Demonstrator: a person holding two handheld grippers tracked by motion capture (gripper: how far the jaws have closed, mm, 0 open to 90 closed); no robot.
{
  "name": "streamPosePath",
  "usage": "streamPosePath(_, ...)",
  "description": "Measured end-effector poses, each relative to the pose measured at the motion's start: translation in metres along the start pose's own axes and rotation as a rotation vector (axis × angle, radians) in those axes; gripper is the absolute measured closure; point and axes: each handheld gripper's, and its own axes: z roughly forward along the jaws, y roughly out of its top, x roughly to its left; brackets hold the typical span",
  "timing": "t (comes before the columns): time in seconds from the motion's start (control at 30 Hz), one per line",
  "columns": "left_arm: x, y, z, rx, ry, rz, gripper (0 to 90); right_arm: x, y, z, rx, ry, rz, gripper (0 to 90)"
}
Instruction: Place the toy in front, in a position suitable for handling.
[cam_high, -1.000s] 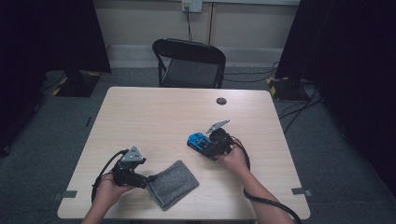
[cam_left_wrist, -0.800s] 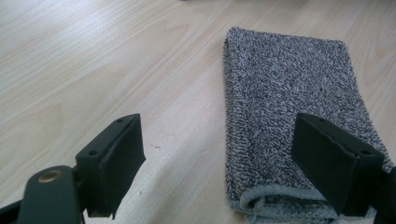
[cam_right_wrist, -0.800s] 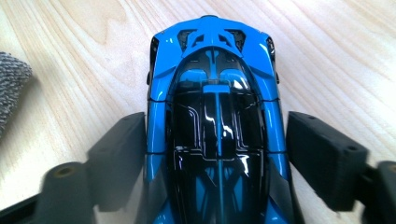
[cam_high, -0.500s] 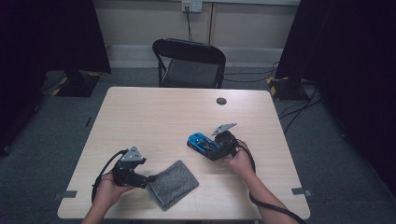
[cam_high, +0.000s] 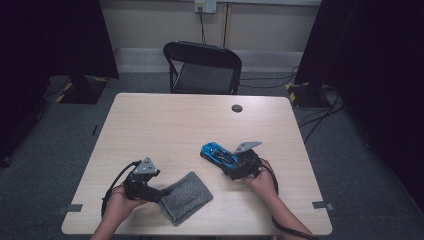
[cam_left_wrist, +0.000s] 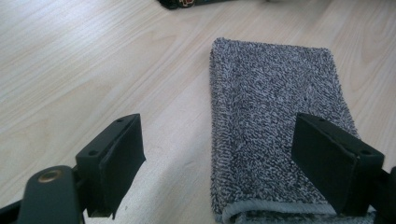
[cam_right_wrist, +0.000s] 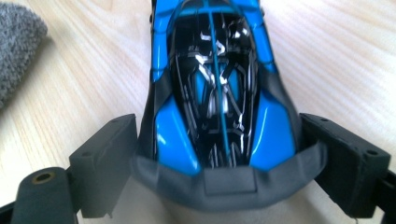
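A blue and black toy car (cam_high: 216, 151) stands on the wooden table (cam_high: 165, 125), right of the middle. My right gripper (cam_high: 229, 165) sits at its tail. In the right gripper view the car's rear (cam_right_wrist: 215, 93) lies between the jaws of the right gripper (cam_right_wrist: 219, 135); they have just been opening and stand wide beside the dark spoiler. A folded grey cloth (cam_high: 187, 197) lies near the front edge. My left gripper (cam_high: 161, 194) is open at the cloth's left end. Its (cam_left_wrist: 219, 130) right jaw hangs over the cloth (cam_left_wrist: 275, 116), the left jaw over bare wood.
A black folding chair (cam_high: 202, 67) stands behind the table's far edge. A small black round disc (cam_high: 237, 108) lies at the back right of the table. Cables run over the floor at the right.
My right gripper has slid a little to the right and back along the car's tail. The car has barely shifted. The left gripper and the cloth have stayed put.
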Motion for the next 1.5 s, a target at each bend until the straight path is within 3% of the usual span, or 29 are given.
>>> streamPosePath(0.23, -0.003, 0.001, 0.0, 0.005, 0.004, 0.016, 16.7, 0.001, -0.008, -0.001, -0.048, -0.031, 0.015, 13.3)
streamPosePath(0.43, -0.01, 0.005, 0.002, 0.002, -0.016, 0.028, 17.3, 0.001, -0.008, -0.002, -0.05, -0.046, 0.029, 14.4)
streamPosePath(0.47, -0.012, 0.007, 0.002, 0.003, -0.016, 0.034, 17.3, 0.001, -0.008, -0.002, -0.05, -0.046, 0.029, 14.4)
streamPosePath(0.5, -0.015, 0.009, 0.003, 0.004, -0.018, 0.034, 16.6, 0.002, -0.009, -0.003, -0.06, -0.036, 0.021, 22.7)
streamPosePath(0.63, -0.023, 0.017, 0.007, 0.02, -0.017, 0.016, 16.9, 0.003, -0.01, -0.004, -0.067, -0.033, 0.017, 23.2)
streamPosePath(0.73, -0.039, 0.025, 0.016, 0.042, -0.046, 0.038, 16.8, 0.003, -0.01, -0.004, -0.068, -0.035, 0.018, 23.1)
streamPosePath(0.83, -0.047, 0.029, 0.022, 0.057, -0.039, 0.05, 17.3, 0.003, -0.01, -0.004, -0.068, -0.035, 0.02, 23.1)
streamPosePath(0.9, -0.054, 0.031, 0.033, 0.077, -0.057, 0.059, 17.0, 0.003, -0.01, -0.004, -0.067, -0.034, 0.021, 23.1)
streamPosePath(1.03, -0.056, 0.028, 0.044, 0.123, -0.028, 0.086, 18.6, 0.003, -0.01, -0.004, -0.068, -0.034, 0.022, 23.1)
streamPosePath(1.17, -0.053, 0.022, 0.052, 0.162, -0.011, 0.061, 22.2, 0.003, -0.01, -0.004, -0.067, -0.035, 0.021, 23.0)
streamPosePath(1.3, -0.059, 0.018, 0.058, 0.188, 0.041, 0.111, 25.7, 0.003, -0.01, -0.004, -0.067, -0.035, 0.021, 23.0)
streamPosePath(1.37, -0.06, 0.017, 0.059, 0.179, 0.049, 0.109, 25.3, 0.003, -0.01, -0.004, -0.067, -0.035, 0.021, 23.0)
streamPosePath(1.43, -0.061, 0.014, 0.059, 0.161, 0.044, 0.07, 27.4, 0.003, -0.01, -0.004, -0.067, -0.036, 0.021, 22.9)
streamPosePath(1.5, -0.061, 0.013, 0.057, 0.161, 0.04, 0.069, 32.6, 0.004, -0.01, -0.004, -0.067, -0.037, 0.021, 22.9)
